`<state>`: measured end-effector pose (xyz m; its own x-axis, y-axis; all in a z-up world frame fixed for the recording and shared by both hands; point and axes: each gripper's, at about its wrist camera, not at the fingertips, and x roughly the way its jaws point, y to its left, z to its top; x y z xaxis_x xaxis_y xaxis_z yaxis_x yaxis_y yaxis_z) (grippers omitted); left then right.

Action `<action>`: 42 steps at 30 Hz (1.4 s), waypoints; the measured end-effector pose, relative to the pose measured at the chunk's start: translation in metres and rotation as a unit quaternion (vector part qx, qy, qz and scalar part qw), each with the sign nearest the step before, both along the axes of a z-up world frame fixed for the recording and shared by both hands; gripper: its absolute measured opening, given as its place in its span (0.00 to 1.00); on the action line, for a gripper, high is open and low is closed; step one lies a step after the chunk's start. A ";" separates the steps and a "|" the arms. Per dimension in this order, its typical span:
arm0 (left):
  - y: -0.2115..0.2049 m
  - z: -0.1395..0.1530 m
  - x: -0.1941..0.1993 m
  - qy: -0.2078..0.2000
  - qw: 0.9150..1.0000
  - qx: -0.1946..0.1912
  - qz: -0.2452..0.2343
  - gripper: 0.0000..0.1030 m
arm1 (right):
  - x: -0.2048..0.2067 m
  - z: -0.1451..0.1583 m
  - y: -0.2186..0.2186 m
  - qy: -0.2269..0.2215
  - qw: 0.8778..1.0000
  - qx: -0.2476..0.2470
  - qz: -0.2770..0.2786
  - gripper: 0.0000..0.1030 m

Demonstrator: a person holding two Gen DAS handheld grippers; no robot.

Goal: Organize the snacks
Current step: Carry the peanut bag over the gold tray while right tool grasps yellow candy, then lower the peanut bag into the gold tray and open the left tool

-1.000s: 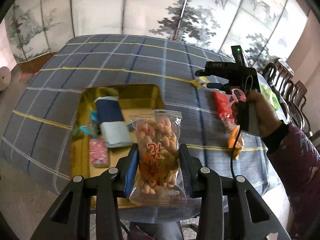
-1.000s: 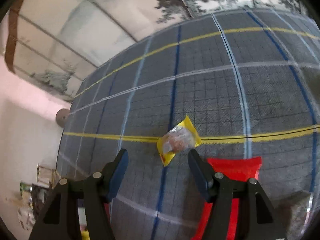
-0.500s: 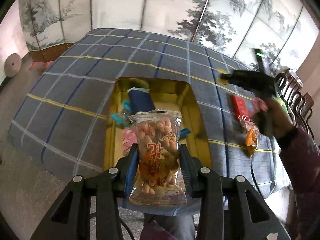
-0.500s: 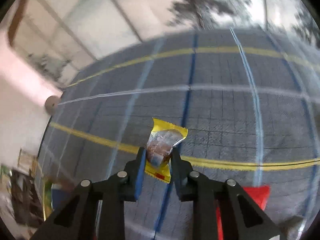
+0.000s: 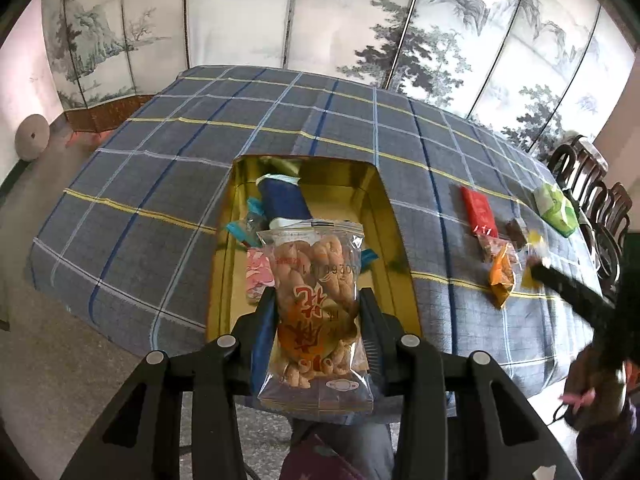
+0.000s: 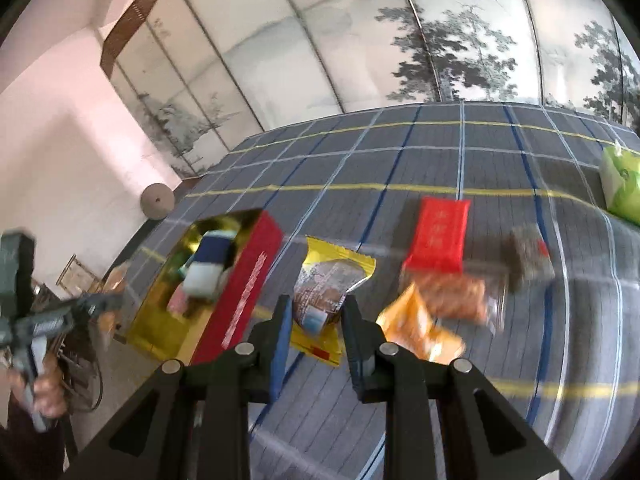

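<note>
My left gripper [image 5: 318, 312] is shut on a clear bag of twisted crackers [image 5: 314, 280] and holds it above the near end of the gold-lined box [image 5: 394, 232]. The box holds a blue-and-white packet [image 5: 284, 200], a pink packet [image 5: 256, 276] and small blue-wrapped sweets. My right gripper [image 6: 316, 316] is shut on a yellow snack packet [image 6: 328, 280], lifted off the table, right of the box's red side [image 6: 244, 292]. In the left wrist view the right gripper is a dark blur at the right edge [image 5: 576, 296].
On the blue plaid tablecloth [image 5: 160, 168] right of the box lie a red packet [image 5: 478, 210], an orange packet [image 5: 502, 276], a clear bag of brown snacks [image 6: 452, 292], a small dark packet [image 6: 528, 260] and a green-white pack [image 5: 556, 210]. Dark chairs [image 5: 592, 184] stand at far right.
My right gripper shut on the yellow packet, lifted it and drew back toward the near edge. My left gripper has moved over the box with the cracker bag.
</note>
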<state>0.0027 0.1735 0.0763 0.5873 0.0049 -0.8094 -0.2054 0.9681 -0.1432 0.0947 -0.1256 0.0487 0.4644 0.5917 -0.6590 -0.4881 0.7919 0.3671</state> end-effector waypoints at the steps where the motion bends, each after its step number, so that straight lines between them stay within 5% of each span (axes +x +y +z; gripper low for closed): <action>1: -0.002 0.000 0.000 -0.001 1.000 0.003 -0.001 0.35 | -0.008 0.000 0.000 -0.002 1.000 -0.001 0.002 0.24; 15: -0.013 -0.016 0.012 0.015 0.999 0.027 -0.009 0.35 | -0.040 -0.006 -0.011 0.018 1.000 0.023 0.010 0.24; 42: -0.020 -0.054 0.042 0.030 0.997 0.075 -0.017 0.35 | -0.040 -0.008 -0.008 0.028 0.999 0.020 0.011 0.24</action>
